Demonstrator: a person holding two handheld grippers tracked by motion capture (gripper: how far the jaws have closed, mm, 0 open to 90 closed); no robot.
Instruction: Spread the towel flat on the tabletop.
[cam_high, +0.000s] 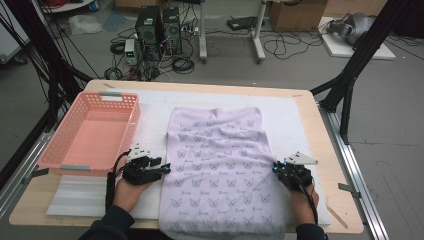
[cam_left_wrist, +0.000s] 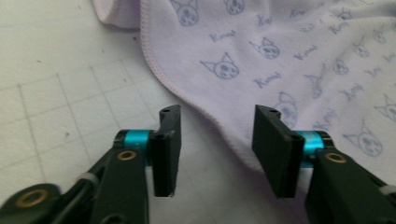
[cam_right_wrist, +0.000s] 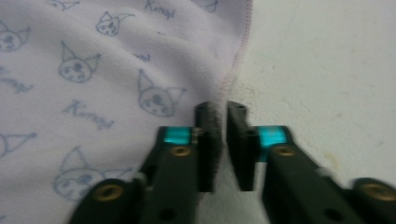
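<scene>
A pale lilac cloth (cam_high: 220, 165) printed with small cat faces lies flat on the white mat, its near end hanging over the table's front edge. My left gripper (cam_high: 167, 167) sits at the cloth's left edge. In the left gripper view its jaws (cam_left_wrist: 217, 140) stand open, and the hemmed edge of the cloth (cam_left_wrist: 280, 56) runs across the gap beneath them. My right gripper (cam_high: 275, 167) is at the cloth's right edge. In the right gripper view its jaws (cam_right_wrist: 223, 116) are almost together with a thin gap, and the hem of the cloth (cam_right_wrist: 93, 70) ends right at their tips.
A pink plastic basket (cam_high: 50, 150) stands at the left of the table, beside the left gripper. The white foam mat (cam_high: 290, 115) covers most of the wooden tabletop (cam_high: 327, 150). Computers and cables lie on the floor beyond the far edge.
</scene>
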